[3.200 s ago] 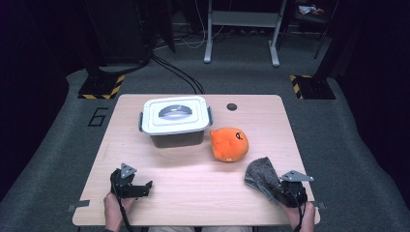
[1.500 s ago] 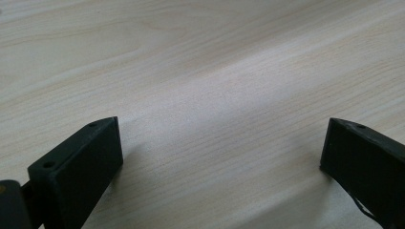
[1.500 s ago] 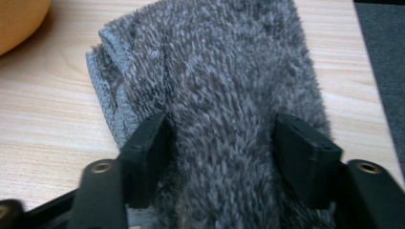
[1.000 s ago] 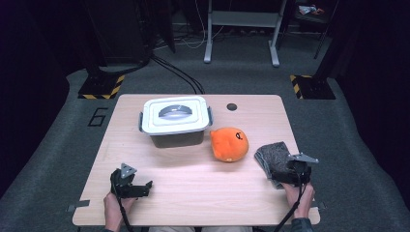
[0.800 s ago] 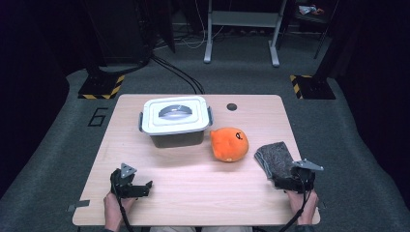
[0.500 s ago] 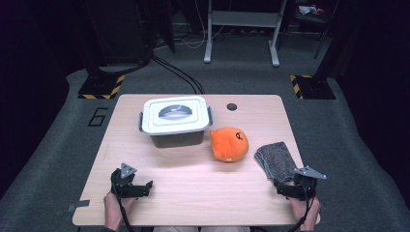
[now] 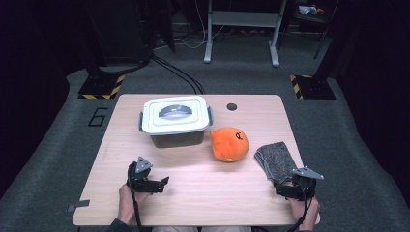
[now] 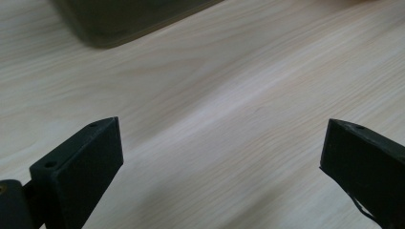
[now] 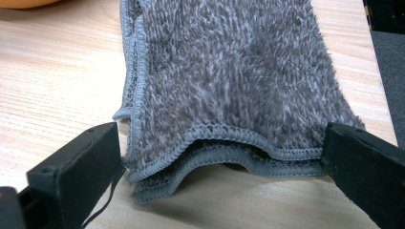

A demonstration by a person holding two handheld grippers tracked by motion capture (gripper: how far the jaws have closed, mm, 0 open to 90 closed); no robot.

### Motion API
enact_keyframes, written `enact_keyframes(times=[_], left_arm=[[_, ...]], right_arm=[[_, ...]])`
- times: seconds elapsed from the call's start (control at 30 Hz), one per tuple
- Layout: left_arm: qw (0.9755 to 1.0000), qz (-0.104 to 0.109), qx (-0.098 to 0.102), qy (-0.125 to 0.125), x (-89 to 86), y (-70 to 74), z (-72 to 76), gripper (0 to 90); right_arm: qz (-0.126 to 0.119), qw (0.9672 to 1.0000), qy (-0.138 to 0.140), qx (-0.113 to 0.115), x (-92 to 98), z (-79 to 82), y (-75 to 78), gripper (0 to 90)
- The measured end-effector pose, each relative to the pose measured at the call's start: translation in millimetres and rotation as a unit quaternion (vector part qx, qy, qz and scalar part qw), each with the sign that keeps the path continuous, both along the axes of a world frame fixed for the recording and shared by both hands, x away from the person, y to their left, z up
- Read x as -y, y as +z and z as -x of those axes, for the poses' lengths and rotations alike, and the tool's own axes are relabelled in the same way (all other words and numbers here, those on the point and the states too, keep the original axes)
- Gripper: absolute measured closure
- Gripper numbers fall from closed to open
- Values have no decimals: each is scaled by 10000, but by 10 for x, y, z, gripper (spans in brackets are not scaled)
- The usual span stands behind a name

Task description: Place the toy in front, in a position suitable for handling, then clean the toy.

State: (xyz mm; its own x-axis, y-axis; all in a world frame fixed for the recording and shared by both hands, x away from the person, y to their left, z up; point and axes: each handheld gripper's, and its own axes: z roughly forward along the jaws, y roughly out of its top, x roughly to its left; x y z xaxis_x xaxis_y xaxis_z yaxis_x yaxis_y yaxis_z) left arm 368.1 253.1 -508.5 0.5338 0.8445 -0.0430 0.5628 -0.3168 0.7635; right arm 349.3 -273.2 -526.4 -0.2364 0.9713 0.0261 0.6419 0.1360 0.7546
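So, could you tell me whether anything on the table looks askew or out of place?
Only slightly: the folded grey cloth lies skewed to the table edge, and its near hem buckles up. The lidded box and orange plush toy look fine.

Looking forward and down from above the near edge, taking in the whole worktop (image 7: 193, 193) and dark floor beyond. Riding low on the left tool (image 7: 145, 180), at 7 o'clock of the worktop, facing toward 1 o'clock, very near the wood, catching the dark base of the lidded box (image 8: 133, 19). Riding on the right tool (image 7: 295, 186), at 5 o'clock, facing 12 o'clock, close against the grey cloth (image 9: 229, 76), shared with the high view (image 7: 276, 160).
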Motion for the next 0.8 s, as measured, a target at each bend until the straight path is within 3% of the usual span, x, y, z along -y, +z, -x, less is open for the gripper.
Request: enact_keyframes(times=[0.23, 0.47, 0.8], left_arm=[[9989, -3, 54, -456, 360, 77, -102, 11], [9955, -18, 143, -936, 841, 159, -256, 39], [9907, -30, 250, -1339, 1360, 216, -455, 78]], right_arm=[[-10, 10000, 16, -25, 1, -1, 0, 0], [52, 10000, 42, -20, -11, -6, -5, 3], [61, 10000, 32, -2, -12, -4, -7, 5]])
